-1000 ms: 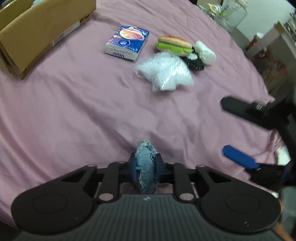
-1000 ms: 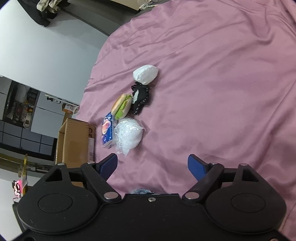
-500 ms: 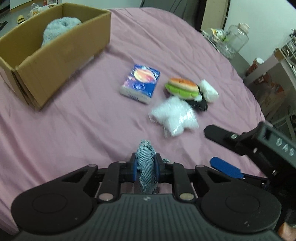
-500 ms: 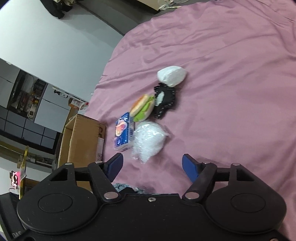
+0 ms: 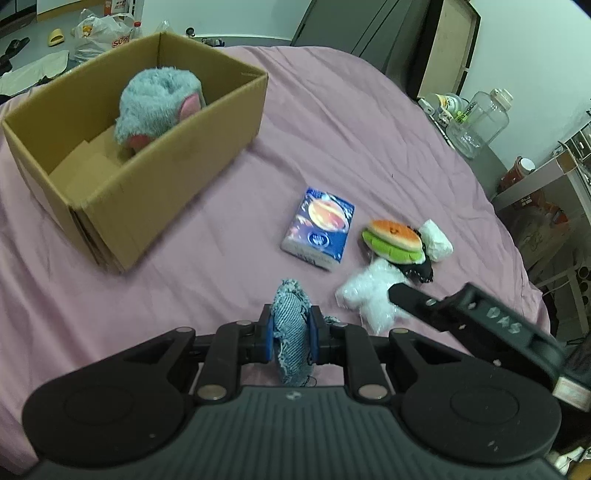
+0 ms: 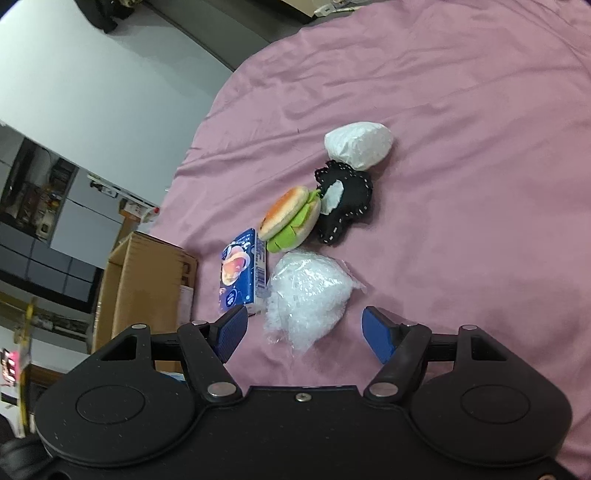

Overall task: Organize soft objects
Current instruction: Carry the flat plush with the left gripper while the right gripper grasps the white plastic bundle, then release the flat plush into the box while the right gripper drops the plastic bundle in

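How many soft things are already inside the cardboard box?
1: a fluffy blue-and-pink plush toy against the cardboard box's far end. Anything below the near wall would be hidden.

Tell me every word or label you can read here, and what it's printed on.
"DAS": raised letters on the right claw's black arm.
"SU...": red letters, cut off, on a plastic bag on the floor.
Tissue pack: print too small to read.
Cardboard box label: blurred.

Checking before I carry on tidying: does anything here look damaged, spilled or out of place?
Nothing spilled. The denim piece clamped in the left gripper has frayed edges. The black pouch beside the burger toy shows white material at an opening.
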Available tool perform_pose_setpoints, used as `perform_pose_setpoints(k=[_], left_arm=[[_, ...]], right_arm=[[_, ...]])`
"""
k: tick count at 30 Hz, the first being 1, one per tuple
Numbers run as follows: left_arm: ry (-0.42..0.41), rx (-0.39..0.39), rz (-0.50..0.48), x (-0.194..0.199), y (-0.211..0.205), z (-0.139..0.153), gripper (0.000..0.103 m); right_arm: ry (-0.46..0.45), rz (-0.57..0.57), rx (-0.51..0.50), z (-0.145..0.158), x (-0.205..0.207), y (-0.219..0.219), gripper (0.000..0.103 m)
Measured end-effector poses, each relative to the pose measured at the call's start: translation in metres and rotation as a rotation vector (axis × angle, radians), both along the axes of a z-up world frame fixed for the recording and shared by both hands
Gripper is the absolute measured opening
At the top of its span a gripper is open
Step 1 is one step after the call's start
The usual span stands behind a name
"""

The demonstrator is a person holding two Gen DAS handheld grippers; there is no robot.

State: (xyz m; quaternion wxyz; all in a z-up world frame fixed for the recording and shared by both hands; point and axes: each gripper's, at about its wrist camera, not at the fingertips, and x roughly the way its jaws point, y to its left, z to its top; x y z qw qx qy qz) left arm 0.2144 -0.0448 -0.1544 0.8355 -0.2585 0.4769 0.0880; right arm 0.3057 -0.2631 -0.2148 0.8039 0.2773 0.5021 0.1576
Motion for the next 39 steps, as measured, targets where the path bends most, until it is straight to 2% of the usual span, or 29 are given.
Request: perform_pose_setpoints(k=[5, 6, 9, 13, 19, 23, 29, 39], left_arm=[[-0.026, 0.037, -0.048, 0.004, 0.014, 0.013, 0.017], [-0.031, 0.049, -0.059, 0.005, 0.018, 0.016, 0.017], [-0.051, 0.071, -0.093, 0.007, 0.026, 0.026, 0.017], [-0.099, 0.119, -0.143, 0.007, 0.032, 0.043, 0.017], [-0.14, 0.123, -0.175, 0.007, 0.044, 0.055, 0.017], [-0.164, 0.11, -0.166, 0.007, 0.057, 0.063, 0.017], [-0.218, 0.142, -0.165, 0.01, 0.078, 0.076, 0.017], [-0.278, 0.183, -0.11, 0.017, 0.122, 0.086, 0.017]], right_arm=[[-0.017, 0.012, -0.05, -0.003, 0.003, 0.013, 0.036], [-0.032, 0.017, -0.061, 0.0, 0.001, 0.014, 0.027], [-0.075, -0.012, -0.094, 0.013, -0.006, 0.014, 0.02], [-0.09, -0.038, -0.092, 0.027, -0.013, 0.014, 0.019], [-0.142, -0.038, -0.117, 0.049, -0.024, 0.026, 0.019], [-0.196, -0.032, -0.138, 0.067, -0.03, 0.033, 0.019], [-0.27, -0.015, -0.152, 0.087, -0.043, 0.047, 0.019], [-0.344, 0.011, -0.18, 0.101, -0.052, 0.067, 0.019]])
